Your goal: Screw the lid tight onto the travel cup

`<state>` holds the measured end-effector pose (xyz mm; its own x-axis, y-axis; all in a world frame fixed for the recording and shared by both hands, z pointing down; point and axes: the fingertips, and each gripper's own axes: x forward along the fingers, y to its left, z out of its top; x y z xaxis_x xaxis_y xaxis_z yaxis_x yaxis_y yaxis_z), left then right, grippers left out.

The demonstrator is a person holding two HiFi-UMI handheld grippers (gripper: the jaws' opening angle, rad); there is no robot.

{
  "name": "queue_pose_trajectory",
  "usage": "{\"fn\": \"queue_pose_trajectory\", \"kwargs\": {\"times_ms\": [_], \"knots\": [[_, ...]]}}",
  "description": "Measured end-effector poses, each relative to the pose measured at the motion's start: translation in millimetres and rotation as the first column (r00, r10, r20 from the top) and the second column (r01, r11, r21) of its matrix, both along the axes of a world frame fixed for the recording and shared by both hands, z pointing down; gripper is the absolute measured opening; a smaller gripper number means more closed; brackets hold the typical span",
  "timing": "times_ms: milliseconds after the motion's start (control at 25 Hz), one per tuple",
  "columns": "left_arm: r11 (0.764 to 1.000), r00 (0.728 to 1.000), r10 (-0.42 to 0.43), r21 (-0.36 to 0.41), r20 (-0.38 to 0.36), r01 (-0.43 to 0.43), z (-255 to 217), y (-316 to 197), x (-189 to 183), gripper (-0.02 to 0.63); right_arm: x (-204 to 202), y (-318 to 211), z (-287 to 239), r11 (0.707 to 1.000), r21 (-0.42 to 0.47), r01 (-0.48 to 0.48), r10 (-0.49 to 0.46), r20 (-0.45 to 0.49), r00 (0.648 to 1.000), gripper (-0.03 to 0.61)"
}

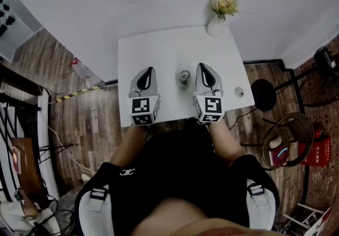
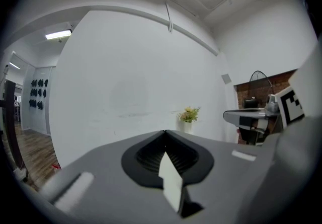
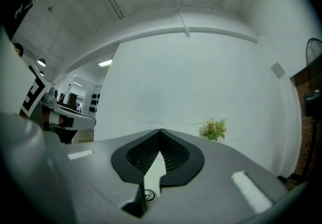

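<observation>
- Pointing toward the top of the head view, the left gripper (image 1: 150,70) and the right gripper (image 1: 202,66) sit side by side over the near half of the white counter (image 1: 169,49).
- The left gripper view shows the left gripper's (image 2: 165,131) jaws pressed together at the tip, with nothing between them.
- The right gripper view shows the right gripper's (image 3: 160,130) jaws also closed tip to tip and empty.
- The travel cup (image 1: 184,78) stands upright on the counter between the two grippers, nearer the right one and touching neither. Its metallic top faces up.
- A small round lid (image 1: 239,92) lies flat near the counter's right edge, to the right of the right gripper and apart from the cup.
- A white vase of flowers (image 1: 217,24) stands at the counter's far edge, in the upper middle of the frame. The flowers also appear in the left gripper view (image 2: 189,115) and in the right gripper view (image 3: 214,128), in front of the white wall.
- Each gripper view catches the other gripper at its edge: the right one at the right of the left gripper view, the left one at the left of the right gripper view.
- The person's dark clothing fills the lower part of the head view, and wooden floor lies on both sides of the counter.
</observation>
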<state>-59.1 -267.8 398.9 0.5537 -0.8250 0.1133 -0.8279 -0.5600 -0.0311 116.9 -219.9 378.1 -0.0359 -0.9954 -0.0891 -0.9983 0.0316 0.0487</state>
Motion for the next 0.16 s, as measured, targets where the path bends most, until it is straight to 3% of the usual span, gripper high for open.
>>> {"fn": "queue_pose_trajectory", "kwargs": {"times_ms": [160], "knots": [[1.0,1.0,0.007,-0.013,0.0,-0.007,4.4,7.3,-0.7,0.055,-2.3,8.2,5.8,1.0,-0.017,0.002,-0.002,0.002,1.0,0.005]]}}
